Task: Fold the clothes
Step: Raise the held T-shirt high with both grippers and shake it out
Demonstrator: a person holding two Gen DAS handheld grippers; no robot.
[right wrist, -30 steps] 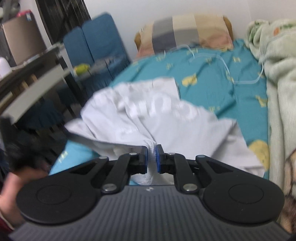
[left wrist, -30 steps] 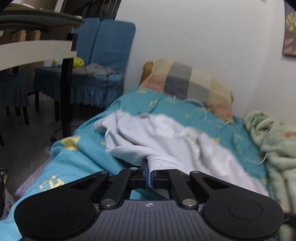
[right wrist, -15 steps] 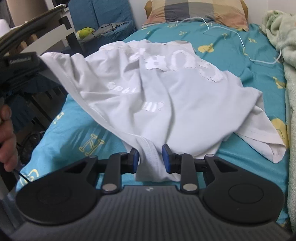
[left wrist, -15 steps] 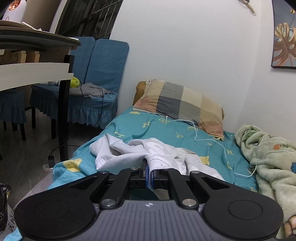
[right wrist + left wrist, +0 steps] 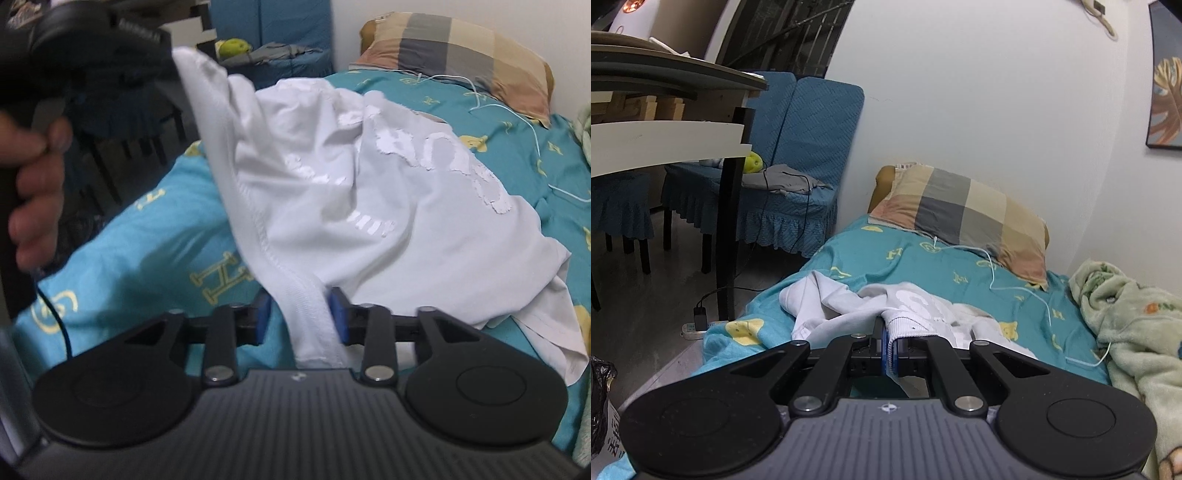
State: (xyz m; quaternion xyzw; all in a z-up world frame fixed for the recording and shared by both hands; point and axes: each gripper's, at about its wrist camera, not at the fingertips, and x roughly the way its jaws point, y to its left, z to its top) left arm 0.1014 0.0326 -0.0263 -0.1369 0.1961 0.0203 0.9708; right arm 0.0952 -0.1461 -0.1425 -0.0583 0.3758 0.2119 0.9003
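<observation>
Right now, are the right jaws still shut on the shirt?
No, open. The right gripper has its jaws spread, with the white shirt hem lying loose between them. The left gripper holds it.

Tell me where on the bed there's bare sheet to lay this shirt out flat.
Most bare sheet lies between the shirt and the pillow, though a white cable crosses it. Another patch sits at the near left corner. The right edge is crowded by the blanket.
</observation>
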